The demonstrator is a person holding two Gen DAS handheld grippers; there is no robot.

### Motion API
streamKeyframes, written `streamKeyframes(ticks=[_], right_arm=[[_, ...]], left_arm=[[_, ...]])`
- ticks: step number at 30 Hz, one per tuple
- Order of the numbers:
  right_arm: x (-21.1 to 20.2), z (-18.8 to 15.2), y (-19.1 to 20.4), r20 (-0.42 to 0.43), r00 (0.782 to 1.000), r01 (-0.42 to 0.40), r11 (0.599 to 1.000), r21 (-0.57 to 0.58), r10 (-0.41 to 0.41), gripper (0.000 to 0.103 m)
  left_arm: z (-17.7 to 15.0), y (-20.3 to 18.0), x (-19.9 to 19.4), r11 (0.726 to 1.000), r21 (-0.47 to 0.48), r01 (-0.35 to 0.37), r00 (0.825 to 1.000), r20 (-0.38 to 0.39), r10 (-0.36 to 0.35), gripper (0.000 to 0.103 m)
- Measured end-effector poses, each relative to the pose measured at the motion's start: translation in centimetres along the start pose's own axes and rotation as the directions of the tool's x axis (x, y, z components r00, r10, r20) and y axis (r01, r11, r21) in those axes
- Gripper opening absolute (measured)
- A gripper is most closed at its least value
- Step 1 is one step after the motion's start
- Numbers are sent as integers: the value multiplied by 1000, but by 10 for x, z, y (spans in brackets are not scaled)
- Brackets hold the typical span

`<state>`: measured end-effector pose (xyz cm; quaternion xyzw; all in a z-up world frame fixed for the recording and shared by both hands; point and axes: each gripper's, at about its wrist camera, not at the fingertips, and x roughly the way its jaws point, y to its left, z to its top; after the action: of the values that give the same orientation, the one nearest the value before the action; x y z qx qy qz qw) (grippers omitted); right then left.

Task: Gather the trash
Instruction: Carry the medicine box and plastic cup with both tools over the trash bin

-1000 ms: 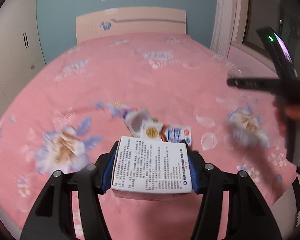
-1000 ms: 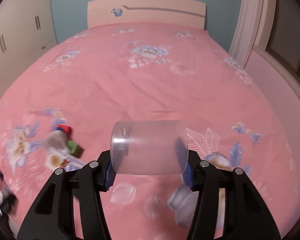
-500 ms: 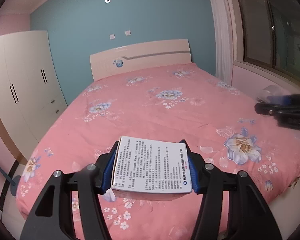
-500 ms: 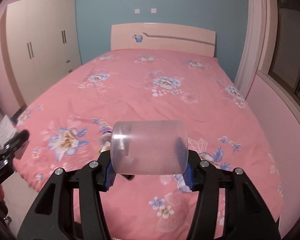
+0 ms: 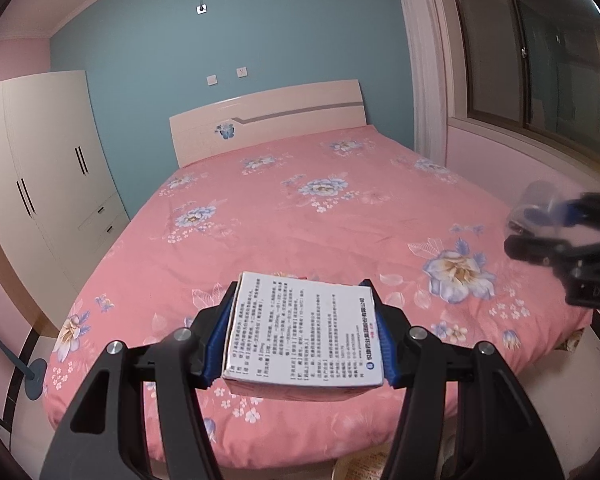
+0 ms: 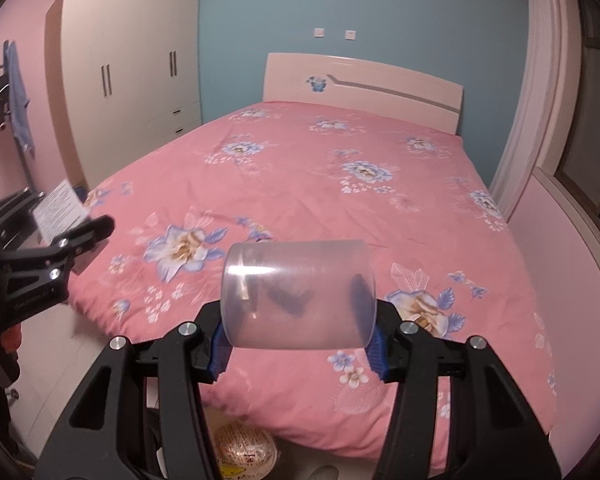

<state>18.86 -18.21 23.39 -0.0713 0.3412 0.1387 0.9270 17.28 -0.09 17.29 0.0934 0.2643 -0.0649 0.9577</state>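
In the left wrist view my left gripper [image 5: 300, 332] is shut on a white cardboard box [image 5: 304, 336] with small printed text on top, held above the foot of the pink floral bed [image 5: 300, 208]. In the right wrist view my right gripper [image 6: 298, 344] is shut on a clear plastic cup [image 6: 298, 300] lying on its side, its ends against the blue pads. Each gripper shows in the other's view: the right gripper [image 5: 540, 220] blurred at the right edge, the left gripper [image 6: 72, 236] with the box [image 6: 58, 210] at the left edge.
A cream wardrobe [image 5: 48, 184] stands left of the bed and a window [image 5: 540, 60] is on the right wall. On the floor at the bed's foot lies a yellowish bag [image 6: 246, 452]. A person's hand [image 6: 4, 342] grips the left handle.
Both grippers have pulled back and up from the bedspread, each keeping its object. The wrappers seen on the bed a second ago are out of sight; the whole bed and room now show.
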Motion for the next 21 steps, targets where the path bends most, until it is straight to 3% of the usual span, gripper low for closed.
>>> streamKeyframes(ticks=[13, 21], right_arm=[[39, -66, 32, -140, 989, -59, 998, -24, 55, 54], [78, -123, 61, -271, 960, -99, 992, -73, 76, 54]], left_arm=[[-71, -3, 28, 999, 18, 46, 989, -145, -43, 61], [-137, -19, 71, 995, 20, 98, 951, -296, -87, 61]])
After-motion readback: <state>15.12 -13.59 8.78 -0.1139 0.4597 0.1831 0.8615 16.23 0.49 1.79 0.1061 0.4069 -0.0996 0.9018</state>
